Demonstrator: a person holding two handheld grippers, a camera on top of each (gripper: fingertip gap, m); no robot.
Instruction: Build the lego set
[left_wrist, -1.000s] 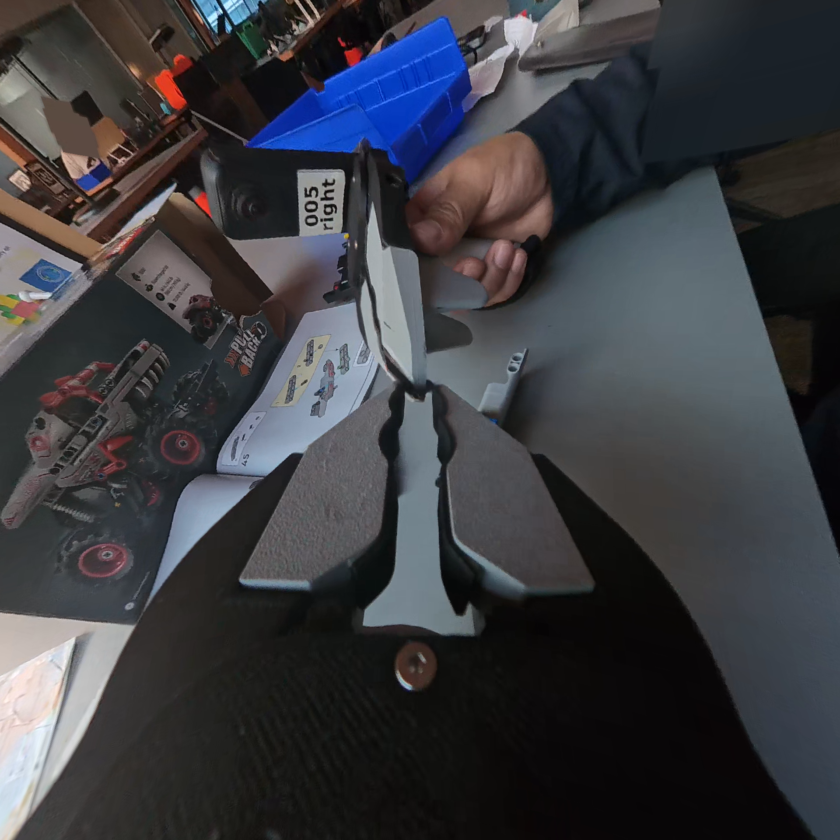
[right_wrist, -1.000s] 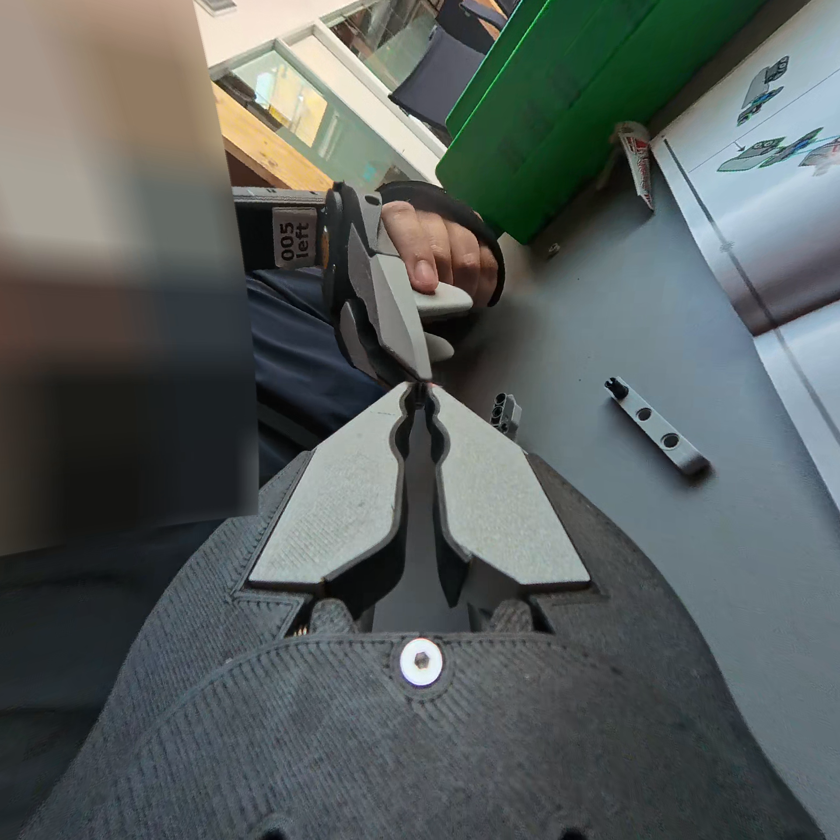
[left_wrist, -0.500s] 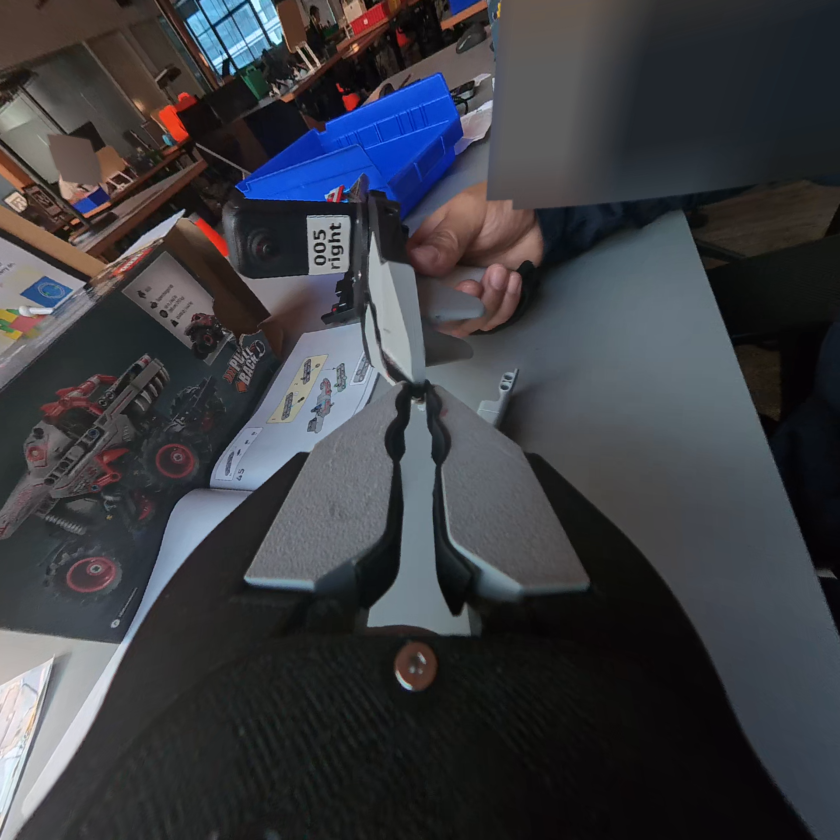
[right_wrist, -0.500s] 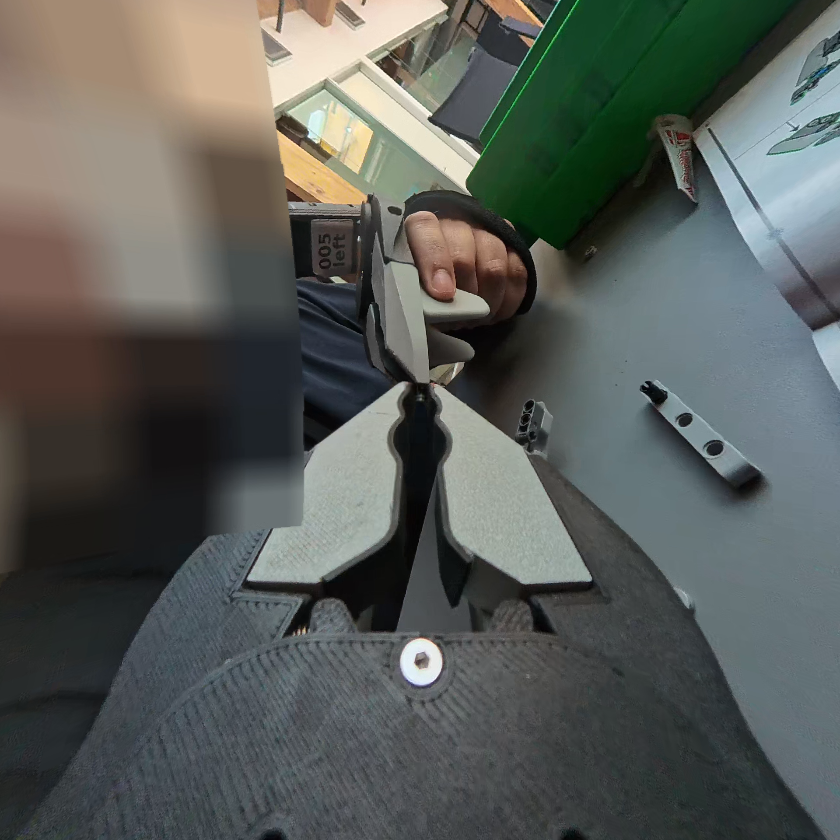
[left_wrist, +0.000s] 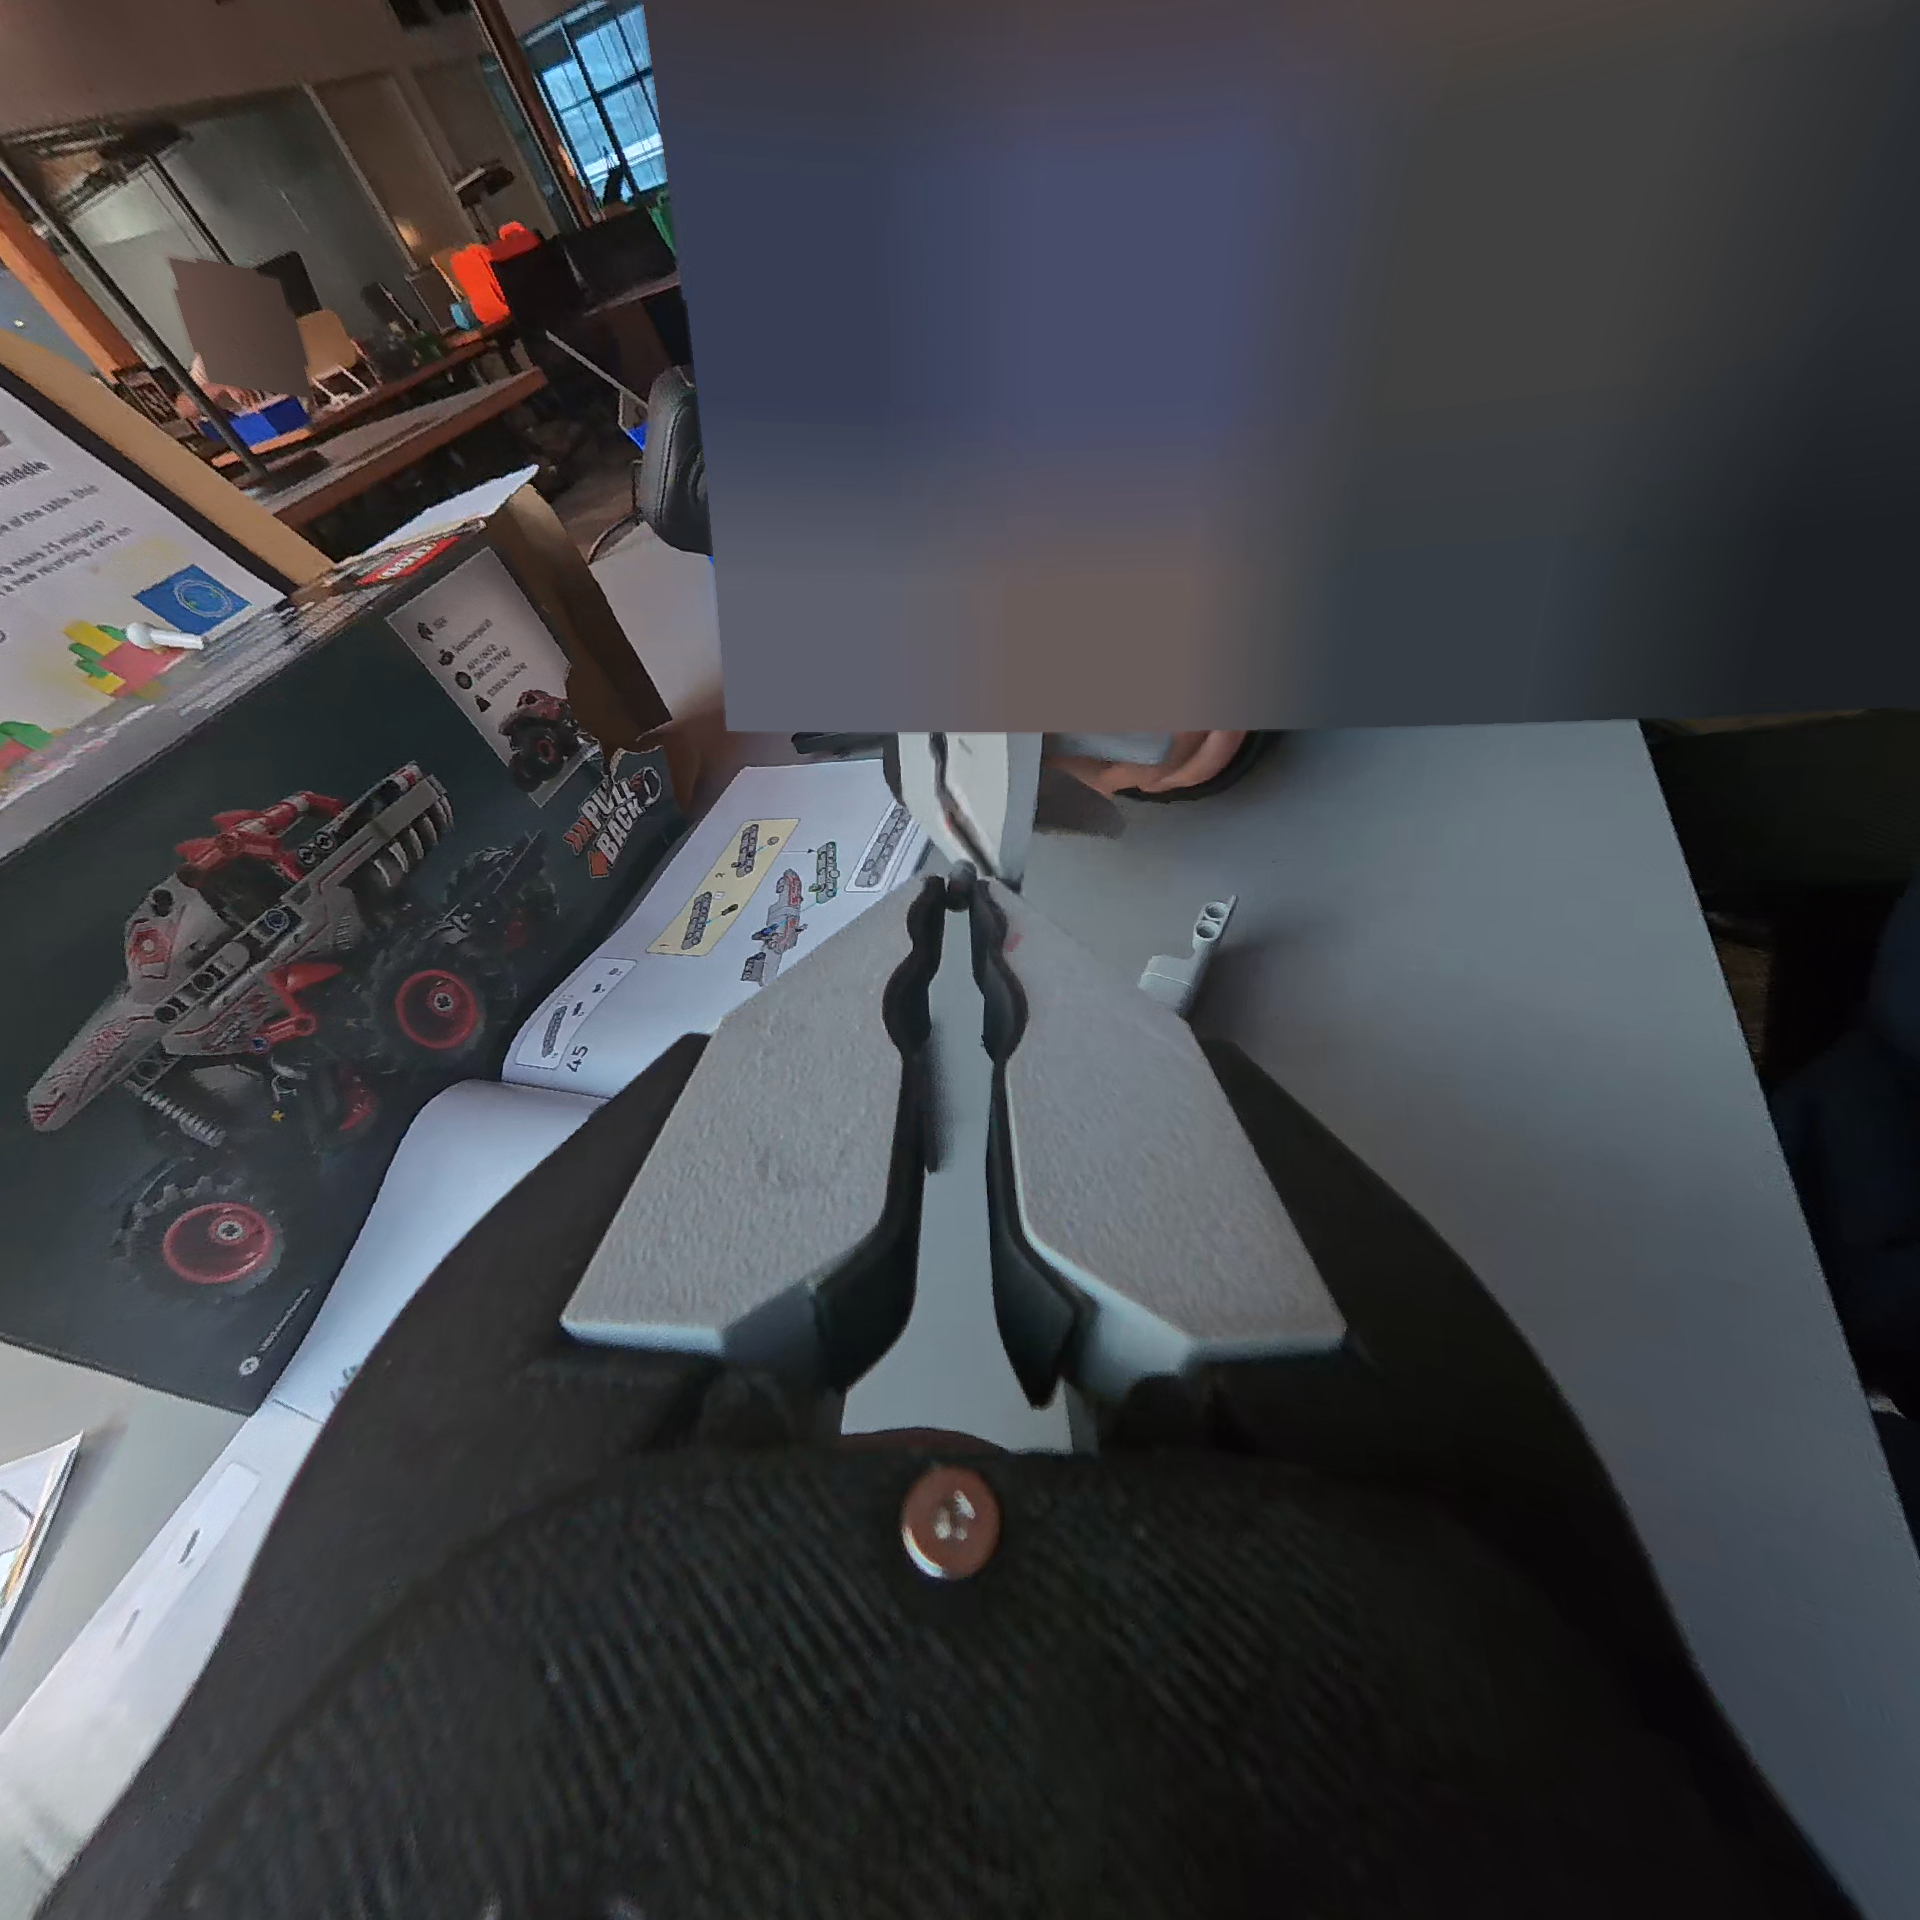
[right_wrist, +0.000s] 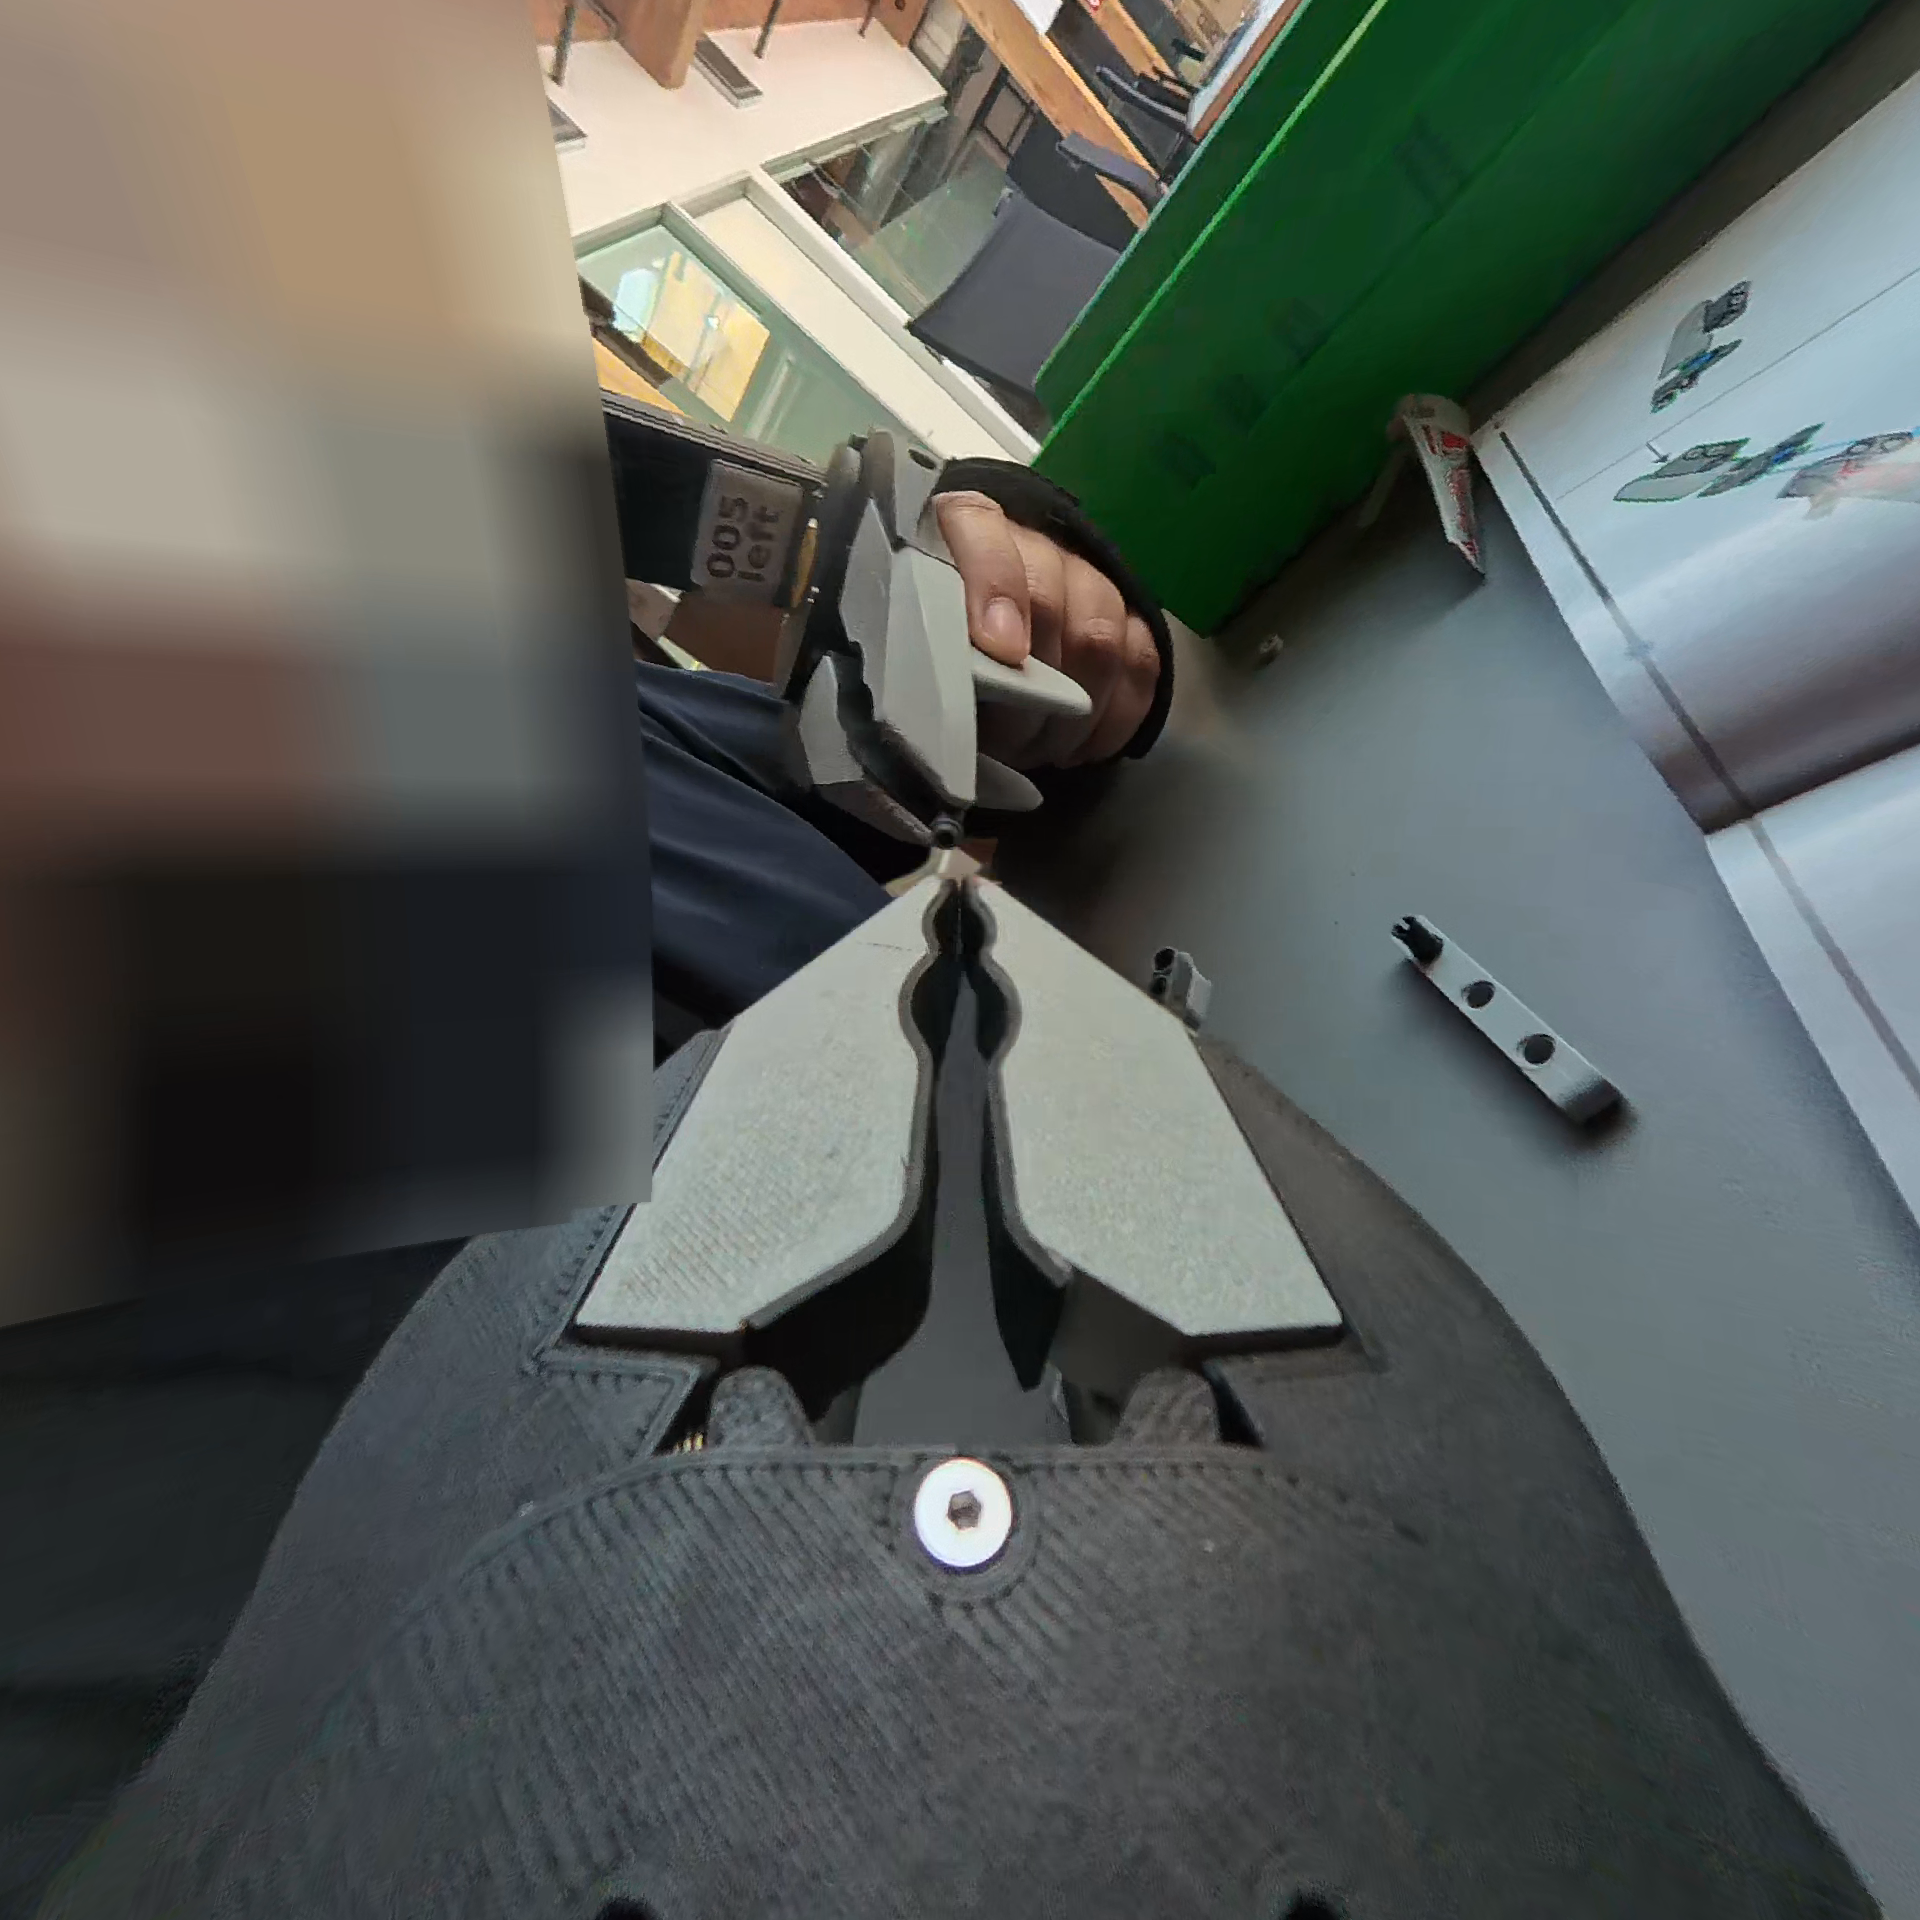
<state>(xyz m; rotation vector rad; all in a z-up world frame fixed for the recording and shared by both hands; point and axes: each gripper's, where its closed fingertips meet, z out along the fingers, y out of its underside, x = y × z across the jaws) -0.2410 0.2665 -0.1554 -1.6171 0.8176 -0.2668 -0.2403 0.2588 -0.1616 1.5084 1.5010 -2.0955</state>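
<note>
- Here's the black pin (right_wrist: 944, 830), tiny, pinched at the very tip of the left gripper (left_wrist: 956, 899); fingers closed right down on it, only a sliver of gap behind the tips; it's held up off the table (left_wrist: 1455, 1039).
- Nose to nose with it, the right gripper (right_wrist: 958, 896); tips pressed together too, and a pale piece (right_wrist: 951, 864) pokes out of them; too small to say what kind; pin and pale piece are just about touching.
- In the right wrist view a bare hand (right_wrist: 1049, 613) wraps the left gripper's handle, and a white label (right_wrist: 738, 540) with printed characters sits on its camera block.
- Down on the table, a small grey connector (left_wrist: 1190, 951) lies just beside the meeting point; further out a grey beam (right_wrist: 1507, 1023) lies flat, two holes showing, a black pin seated in its far end.
- Past that, the instruction booklet (left_wrist: 727, 914) lies open; coloured step diagrams and a printed page number show.
- The lego box (left_wrist: 260, 987) stands against the booklet's edge; red-wheeled monster truck artwork, a slogan badge and small icon lines are on its face.
- Behind the box, a printed sheet (left_wrist: 62, 582) with text and brick pictures.
- On the other side, a green bin (right_wrist: 1351, 312); a small printed packet (right_wrist: 1449, 478) lies at its foot.
</note>
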